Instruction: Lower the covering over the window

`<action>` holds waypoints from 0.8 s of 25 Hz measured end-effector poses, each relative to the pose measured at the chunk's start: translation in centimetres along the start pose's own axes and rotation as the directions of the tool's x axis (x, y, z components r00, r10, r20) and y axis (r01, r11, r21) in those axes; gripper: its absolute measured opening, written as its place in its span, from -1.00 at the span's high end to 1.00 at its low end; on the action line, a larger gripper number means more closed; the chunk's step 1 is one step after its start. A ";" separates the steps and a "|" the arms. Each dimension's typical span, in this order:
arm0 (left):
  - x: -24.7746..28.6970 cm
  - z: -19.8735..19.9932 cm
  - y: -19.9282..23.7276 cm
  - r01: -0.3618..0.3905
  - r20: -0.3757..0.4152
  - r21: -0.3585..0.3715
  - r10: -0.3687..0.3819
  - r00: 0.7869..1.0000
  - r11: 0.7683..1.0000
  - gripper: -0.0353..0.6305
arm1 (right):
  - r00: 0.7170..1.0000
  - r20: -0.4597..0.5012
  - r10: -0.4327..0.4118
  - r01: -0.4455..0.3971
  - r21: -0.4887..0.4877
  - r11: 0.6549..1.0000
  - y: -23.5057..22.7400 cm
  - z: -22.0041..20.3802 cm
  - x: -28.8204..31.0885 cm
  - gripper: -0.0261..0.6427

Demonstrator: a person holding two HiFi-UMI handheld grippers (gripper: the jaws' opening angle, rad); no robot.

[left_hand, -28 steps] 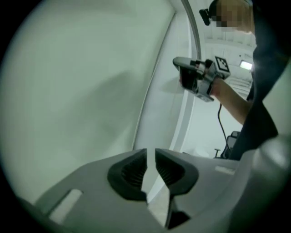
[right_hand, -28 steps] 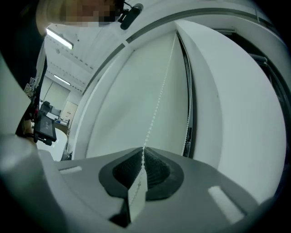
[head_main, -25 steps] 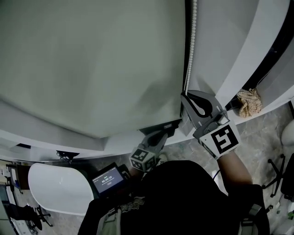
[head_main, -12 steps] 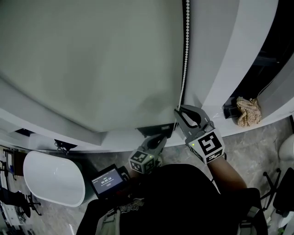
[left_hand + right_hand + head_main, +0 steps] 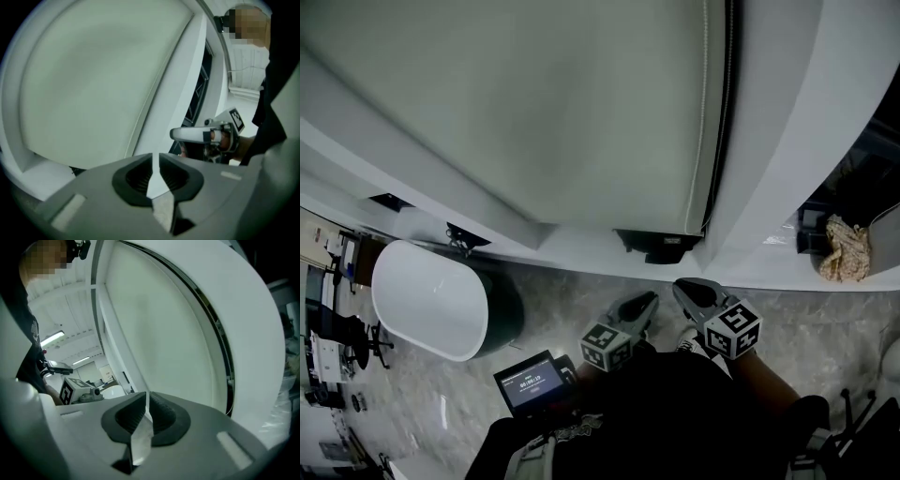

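Note:
The pale grey-green roller blind [image 5: 534,103] hangs down over the window, its lower edge close to the white sill [image 5: 581,248]. Its bead chain [image 5: 705,112] hangs free along the blind's right edge. Both grippers are low, near my body and well below the sill. My left gripper [image 5: 651,299] has its jaws a narrow slit apart with nothing in them [image 5: 155,157]. My right gripper [image 5: 682,286] is beside it. Its jaws came open off the chain and have just closed a little. They are a slit apart and empty [image 5: 146,397]. The blind [image 5: 159,333] fills the right gripper view.
A white oval tub on a dark base [image 5: 431,295] stands at the left on the marble floor. A small lit screen [image 5: 532,382] sits at my chest. A beige cloth [image 5: 844,248] lies on the sill at the right. A dark box [image 5: 661,246] sits under the sill.
My right gripper, up at the bead chain before, has come off it and dropped beside the left gripper. The left gripper has shifted a little. The head view has tilted.

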State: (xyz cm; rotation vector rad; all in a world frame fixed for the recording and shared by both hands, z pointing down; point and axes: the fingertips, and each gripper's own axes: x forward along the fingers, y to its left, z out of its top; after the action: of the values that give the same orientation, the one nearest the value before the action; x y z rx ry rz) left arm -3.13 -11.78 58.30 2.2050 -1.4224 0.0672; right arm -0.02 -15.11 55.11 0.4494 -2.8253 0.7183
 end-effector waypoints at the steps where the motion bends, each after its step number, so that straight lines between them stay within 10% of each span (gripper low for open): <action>1: -0.9 -0.5 0.2 -0.019 -0.014 -0.004 0.019 1.000 1.000 0.76 | 1.000 -0.014 0.025 -0.025 0.006 1.000 0.7 -0.9 0.4 0.84; 8: -5.4 0.1 1.4 -0.061 -0.020 -0.104 0.059 0.998 0.993 0.78 | 0.992 -0.035 0.124 -0.122 0.064 0.990 6.2 -4.5 2.4 0.83; 20: -18.1 -3.2 2.9 0.085 0.006 -0.067 -0.084 0.996 0.994 0.79 | 0.999 0.047 -0.027 0.022 0.107 0.994 18.0 -9.2 4.3 0.90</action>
State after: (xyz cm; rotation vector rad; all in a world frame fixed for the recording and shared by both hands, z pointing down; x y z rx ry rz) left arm -13.01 3.86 56.60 2.2075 -1.3117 -0.0130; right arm -9.09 3.37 56.36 0.5247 -2.8307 0.8679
